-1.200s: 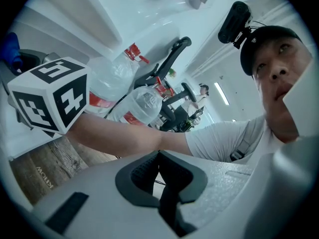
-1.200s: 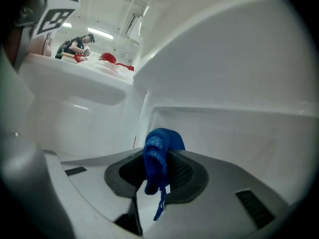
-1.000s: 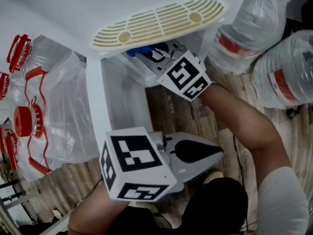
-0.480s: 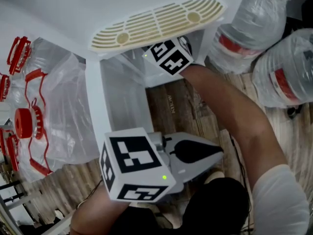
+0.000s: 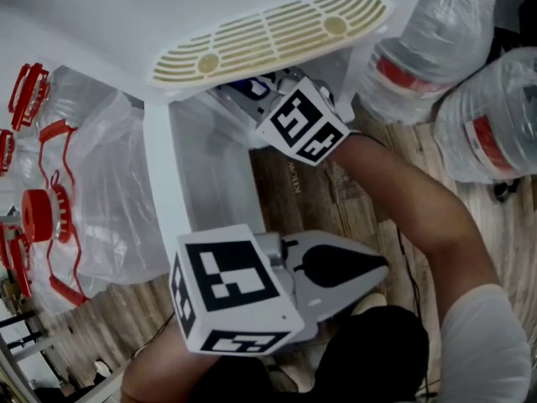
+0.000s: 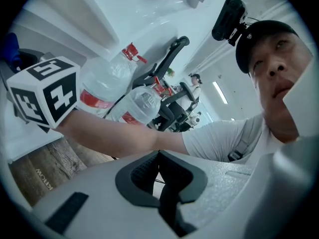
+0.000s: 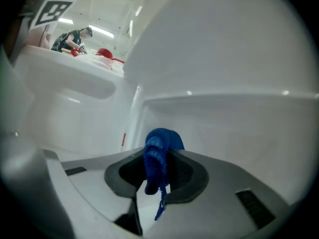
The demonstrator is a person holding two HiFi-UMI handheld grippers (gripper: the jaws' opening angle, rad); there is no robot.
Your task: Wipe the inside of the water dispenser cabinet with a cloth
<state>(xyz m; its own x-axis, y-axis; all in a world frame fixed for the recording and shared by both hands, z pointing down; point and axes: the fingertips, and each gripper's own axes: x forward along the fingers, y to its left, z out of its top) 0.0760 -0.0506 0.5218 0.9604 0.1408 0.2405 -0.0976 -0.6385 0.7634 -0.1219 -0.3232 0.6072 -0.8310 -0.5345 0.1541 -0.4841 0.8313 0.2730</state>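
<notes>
The cloth, blue and bunched, is pinched between the jaws of my right gripper. That gripper reaches into the white water dispenser cabinet, beneath the slotted drip tray. I cannot tell whether the cloth touches the inner wall. My left gripper hangs outside the cabinet, jaws together on nothing.

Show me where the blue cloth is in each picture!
Head view: top middle, a blue bit of cloth peeks out under the grille.
Left gripper view: far left edge, a dark blue patch, likely the cloth.
Right gripper view: low centre, pinched in the right gripper.
Shared landmark: the white cabinet.
</notes>
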